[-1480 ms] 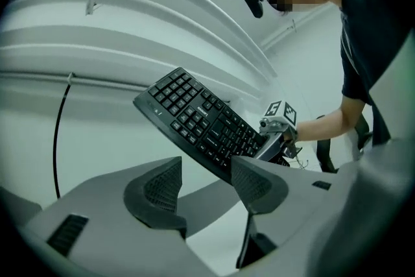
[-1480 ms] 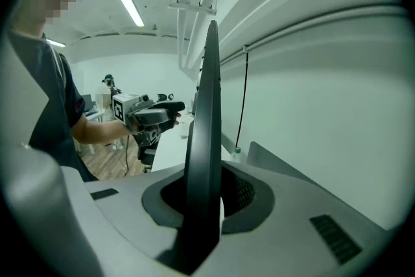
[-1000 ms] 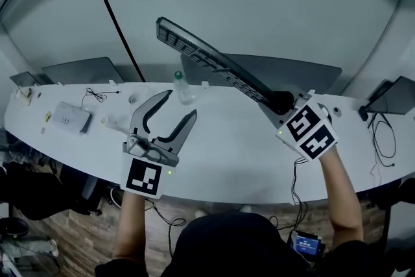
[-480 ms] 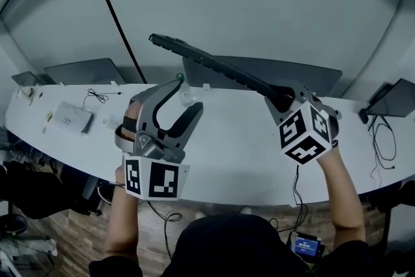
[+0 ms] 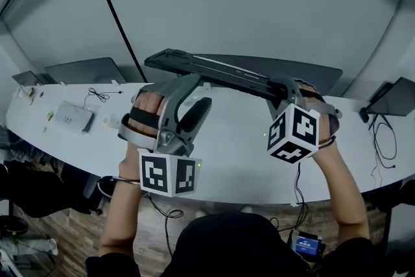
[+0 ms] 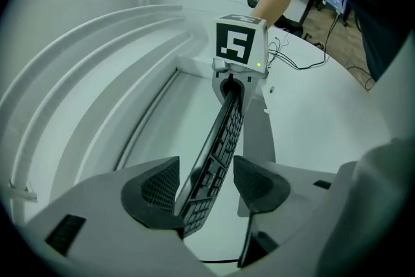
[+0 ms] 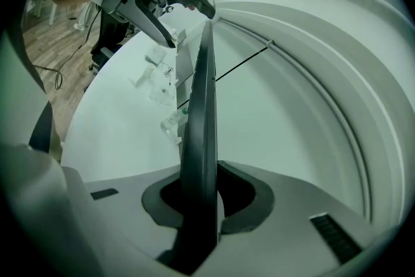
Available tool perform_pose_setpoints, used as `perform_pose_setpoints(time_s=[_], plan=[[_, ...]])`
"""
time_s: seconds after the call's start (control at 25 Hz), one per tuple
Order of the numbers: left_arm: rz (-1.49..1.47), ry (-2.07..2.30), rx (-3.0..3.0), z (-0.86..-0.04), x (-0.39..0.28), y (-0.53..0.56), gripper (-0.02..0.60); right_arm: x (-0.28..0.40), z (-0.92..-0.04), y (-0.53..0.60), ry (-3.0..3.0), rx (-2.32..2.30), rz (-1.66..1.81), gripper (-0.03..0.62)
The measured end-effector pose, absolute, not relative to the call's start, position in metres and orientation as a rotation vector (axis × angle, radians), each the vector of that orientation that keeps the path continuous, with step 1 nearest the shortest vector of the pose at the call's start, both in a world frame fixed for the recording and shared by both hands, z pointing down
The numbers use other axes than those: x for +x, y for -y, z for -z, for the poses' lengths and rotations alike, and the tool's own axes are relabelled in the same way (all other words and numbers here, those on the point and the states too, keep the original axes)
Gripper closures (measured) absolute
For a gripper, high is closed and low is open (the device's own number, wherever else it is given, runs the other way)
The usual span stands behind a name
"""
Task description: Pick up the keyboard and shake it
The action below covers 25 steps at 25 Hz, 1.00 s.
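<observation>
Keyboard (image 5: 214,71) airborne on one-sided grip; free end not secured

Kbd is off the desk (image 5: 233,146), hanging roughly level above it and turned on edge. Right gripper (image 5: 284,90) is pinched tight on its right end; in the right gripper view the thin edge runs straight up from between the jaws, w/ both pads bearing on it. Left gripper (image 6: 204,185) is spread wide, its jaws having just been opening. Kbd's left end sits between the pads but isn't clamped: clear gap on the key side, and the back looks v. close to the other pad, contact hard to tell.

Risks, as I judge them:
- Long board held at one end only means lots of leverage on the right pinch. A hard shake could pivot or slide it out of the pads, prob. onto the desk.
- If the left jaws close while the board swings, a pad could land on the keys, not the frame, & press or pop some keycaps.
- W/ the left jaws open round the free end, a shake could knock the board against the pads & twist it in the right grip.
- Small bottle (image 7: 174,120) & bits stand on the desk below; a drop or low swing might tip them.
</observation>
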<state>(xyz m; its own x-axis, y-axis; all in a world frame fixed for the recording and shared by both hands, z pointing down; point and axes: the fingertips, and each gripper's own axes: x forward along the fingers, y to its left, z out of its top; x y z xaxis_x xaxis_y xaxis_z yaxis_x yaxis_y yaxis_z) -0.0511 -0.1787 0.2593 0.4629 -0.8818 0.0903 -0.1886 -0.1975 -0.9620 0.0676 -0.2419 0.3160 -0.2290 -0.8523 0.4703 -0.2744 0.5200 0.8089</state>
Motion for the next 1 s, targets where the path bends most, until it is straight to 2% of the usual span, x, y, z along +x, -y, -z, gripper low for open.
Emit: perform_pose_setpoints(time_s=[1.0], plan=[[1.092, -0.782, -1.626, -0.309, -0.036, 0.205, 0.304, 0.027, -0.316, 0.223, 1.570, 0.817, 0.968, 0.507]])
